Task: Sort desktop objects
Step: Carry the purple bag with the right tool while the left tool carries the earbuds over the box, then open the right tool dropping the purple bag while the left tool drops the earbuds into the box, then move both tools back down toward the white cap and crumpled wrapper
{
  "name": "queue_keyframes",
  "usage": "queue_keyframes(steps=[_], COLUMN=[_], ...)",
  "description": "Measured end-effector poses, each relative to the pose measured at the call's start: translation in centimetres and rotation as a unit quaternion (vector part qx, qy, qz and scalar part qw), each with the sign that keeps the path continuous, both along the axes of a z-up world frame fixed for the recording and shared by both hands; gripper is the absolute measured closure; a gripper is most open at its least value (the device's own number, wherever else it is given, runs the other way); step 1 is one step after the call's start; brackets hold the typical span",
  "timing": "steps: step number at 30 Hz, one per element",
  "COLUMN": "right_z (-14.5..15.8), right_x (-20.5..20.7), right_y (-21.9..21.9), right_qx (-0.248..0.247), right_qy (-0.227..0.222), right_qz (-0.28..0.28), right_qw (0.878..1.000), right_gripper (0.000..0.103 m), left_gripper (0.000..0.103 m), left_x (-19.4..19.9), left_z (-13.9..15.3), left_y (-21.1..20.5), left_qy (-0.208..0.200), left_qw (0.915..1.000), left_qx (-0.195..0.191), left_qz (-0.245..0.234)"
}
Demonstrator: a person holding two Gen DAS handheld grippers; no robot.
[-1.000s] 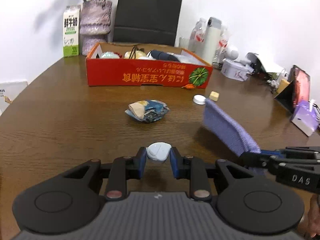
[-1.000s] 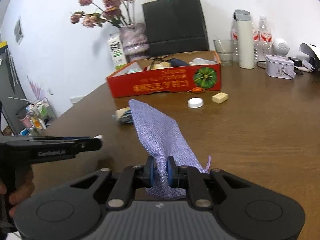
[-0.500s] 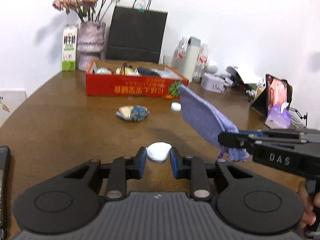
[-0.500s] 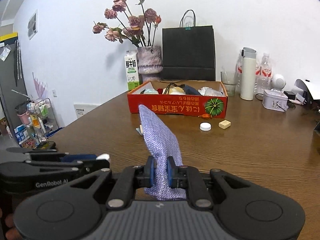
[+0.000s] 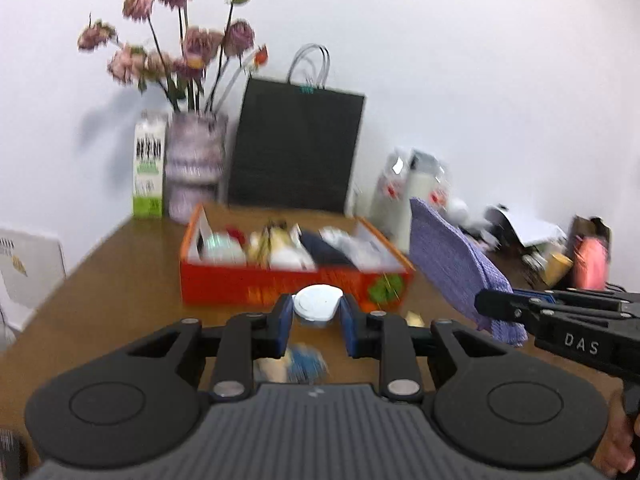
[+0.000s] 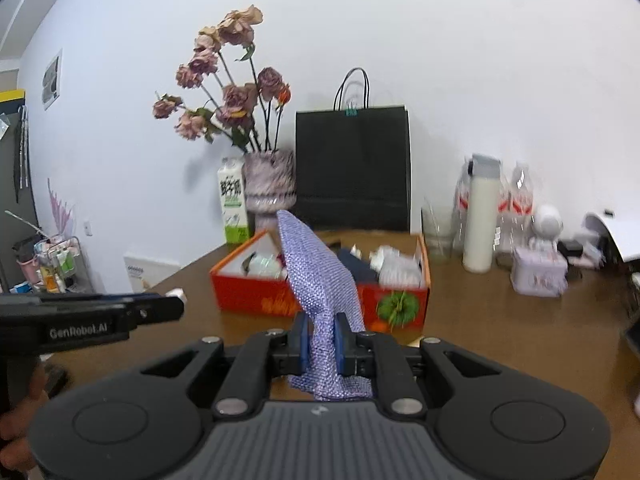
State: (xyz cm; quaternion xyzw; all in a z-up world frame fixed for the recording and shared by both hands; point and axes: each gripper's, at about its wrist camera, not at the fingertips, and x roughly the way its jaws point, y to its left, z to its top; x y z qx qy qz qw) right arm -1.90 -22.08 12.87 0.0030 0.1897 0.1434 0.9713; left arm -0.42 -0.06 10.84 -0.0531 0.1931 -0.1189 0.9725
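Observation:
My left gripper (image 5: 316, 316) is shut on a small white rounded case (image 5: 318, 305) and holds it in the air in front of the red cardboard box (image 5: 240, 284). My right gripper (image 6: 322, 338) is shut on a purple woven cloth (image 6: 316, 276), which stands stiffly up and forward towards the red box (image 6: 400, 304). The cloth (image 5: 452, 256) and right gripper (image 5: 496, 305) also show at the right of the left wrist view. The left gripper (image 6: 178, 305) shows at the left of the right wrist view. The box holds several mixed items.
A crumpled blue wrapper (image 5: 304, 364) lies on the brown table (image 5: 120, 280) under my left gripper. Behind the box stand a milk carton (image 6: 232, 204), a vase of dried roses (image 6: 270, 184) and a black paper bag (image 6: 354, 168). Bottles (image 6: 482, 220) and a small tin (image 6: 538, 272) stand at right.
Both grippers have risen and moved forward towards the red box, each still holding its object. The box now appears closer and its contents show from above.

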Motion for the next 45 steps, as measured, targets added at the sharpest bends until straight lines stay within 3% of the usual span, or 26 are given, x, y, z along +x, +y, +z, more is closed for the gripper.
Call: queue_keyframes(steps=[3,8,9,12,19,21,22,23,24,27,29,34,36,40,45], right_z=[0.8,1.4,1.4,0.9,-2.1,-3.0,-3.6,-4.0,-4.2,-3.8,-3.3,-2.0,-1.8,-2.3,-3.5], right_x=[4.2,13.2,15.4,21.8,32.9,35.1,36.1,37.0,37.4,37.2,36.5,33.3,31.3,25.5,17.1], right_y=[0.2,-0.1,-0.1,-0.4,1.7,2.3,2.8,3.1,3.3,3.1,2.6,1.7,1.0,0.1,0.4], right_qx=[-0.008,0.003,0.006,0.041,0.035,0.026,0.012,0.006,0.003,0.008,0.018,0.01,0.025,0.039,0.011], right_qy=[-0.018,0.004,0.012,0.061,0.149,0.157,0.164,0.173,0.176,0.166,0.16,0.15,0.149,0.135,0.108], right_qz=[0.003,0.011,0.01,0.021,0.018,0.011,0.007,-0.006,-0.012,-0.02,-0.02,-0.031,-0.04,-0.046,-0.036], right_qw=[1.0,1.0,1.0,0.997,0.988,0.987,0.986,0.985,0.984,0.986,0.987,0.988,0.988,0.989,0.993], right_gripper=[0.091,0.091,0.091,0.091,0.089,0.075,0.058,0.048,0.049,0.042,0.027,0.026,0.024,0.022,0.014], left_gripper=[0.077,0.077,0.077,0.077,0.077,0.076,0.076,0.073,0.066,0.05,0.043,0.017,0.0,0.0,0.0], left_x=[4.3,12.3,14.2,19.6,28.9,31.1,32.1,32.9,33.4,33.3,32.5,28.4,25.8,20.2,11.6], left_z=[1.1,1.4,1.0,-0.6,-2.8,-3.4,-3.6,-3.8,-3.9,-3.5,-3.1,-1.5,-1.2,-2.2,-2.4], left_y=[0.1,-0.4,-0.4,0.6,0.4,0.1,-0.3,-0.6,-0.8,-1.3,-1.7,-1.5,-1.2,-0.9,-0.5], left_qy=[0.004,-0.002,0.01,0.078,0.13,0.136,0.137,0.145,0.153,0.155,0.15,0.134,0.122,0.135,0.088], left_qw=[0.9999,0.9981,0.9974,0.995,0.9863,0.9834,0.9824,0.9808,0.9789,0.9797,0.9811,0.9843,0.9858,0.9843,0.9901], left_qx=[-0.007,0.044,0.053,0.028,0.06,0.063,0.077,0.088,0.094,0.093,0.094,0.082,0.069,0.067,0.064], left_qz=[0.006,0.044,0.046,0.056,0.082,0.102,0.101,0.096,0.096,0.086,0.078,0.08,0.092,0.092,0.088])
